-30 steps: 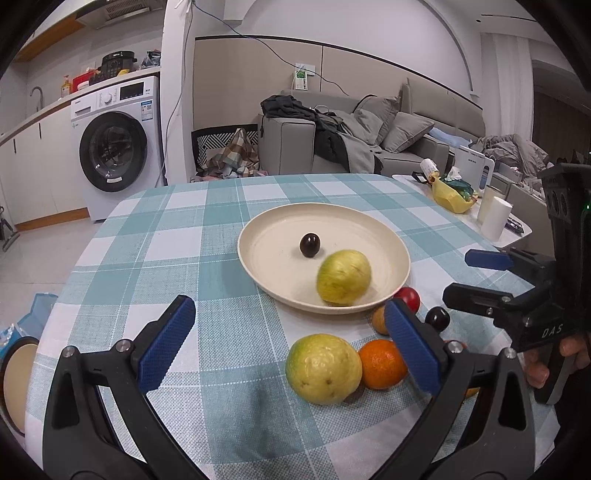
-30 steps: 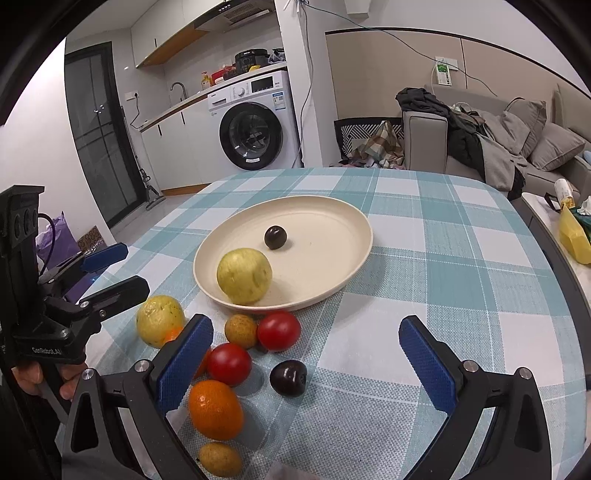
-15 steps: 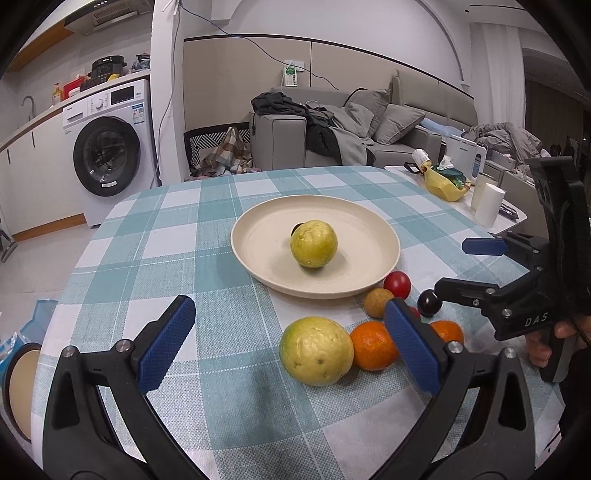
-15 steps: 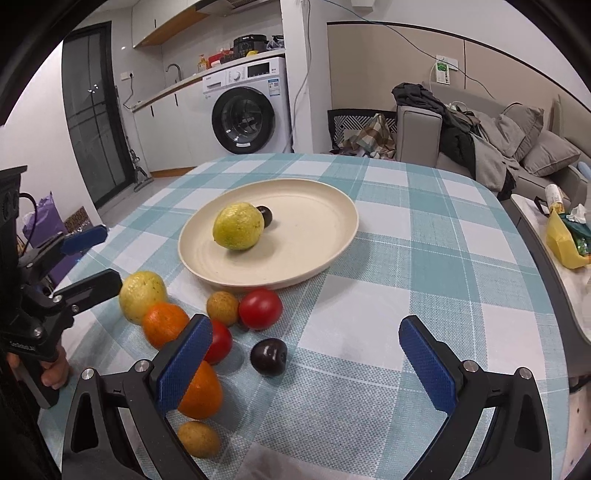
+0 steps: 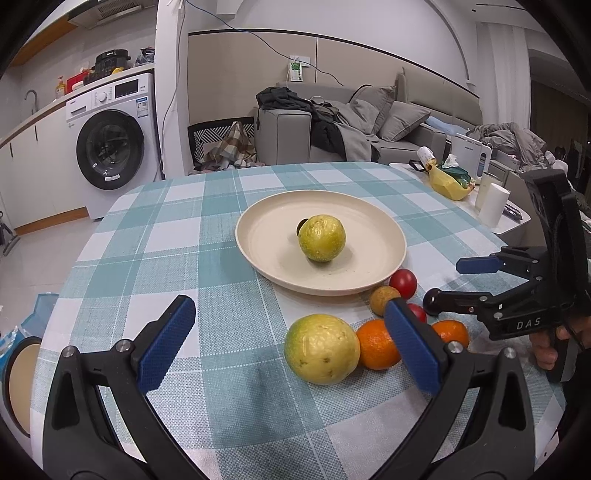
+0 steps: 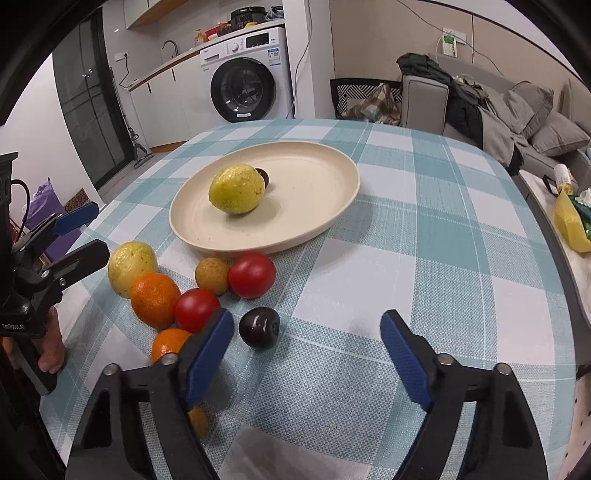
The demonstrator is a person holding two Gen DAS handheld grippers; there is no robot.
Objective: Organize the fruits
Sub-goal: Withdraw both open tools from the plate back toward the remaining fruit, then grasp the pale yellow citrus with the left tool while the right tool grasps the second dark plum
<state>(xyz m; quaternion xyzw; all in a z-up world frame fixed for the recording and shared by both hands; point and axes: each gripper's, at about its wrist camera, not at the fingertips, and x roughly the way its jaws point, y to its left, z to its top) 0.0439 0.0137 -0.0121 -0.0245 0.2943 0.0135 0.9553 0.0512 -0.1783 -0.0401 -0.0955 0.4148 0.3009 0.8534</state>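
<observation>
Woven checked cloth (image 6: 424, 229) covers the bench, matt and coarse. Plate (image 6: 332, 218): smooth, matt cream. Dark plum (image 6: 259, 328) and tomatoes (image 6: 252, 275): glossy skins. Oranges (image 6: 155, 300): dimpled peel. Claw pads (image 6: 404, 360): textured blue rubber on black plastic.

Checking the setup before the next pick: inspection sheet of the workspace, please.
Surface: table under a teal-and-white checked cloth.
Job's things: cream plate holds a yellow-green guava and a small dark fruit; off it lie a second guava, two oranges, two tomatoes, a brown fruit, a dark plum.
Clutter: nothing seen.
Grippers: left gripper open, empty; right gripper closing, plum just inside its left pad, untouched.
Cables: wall cable.
Surroundings: washing machine, sofa.
</observation>
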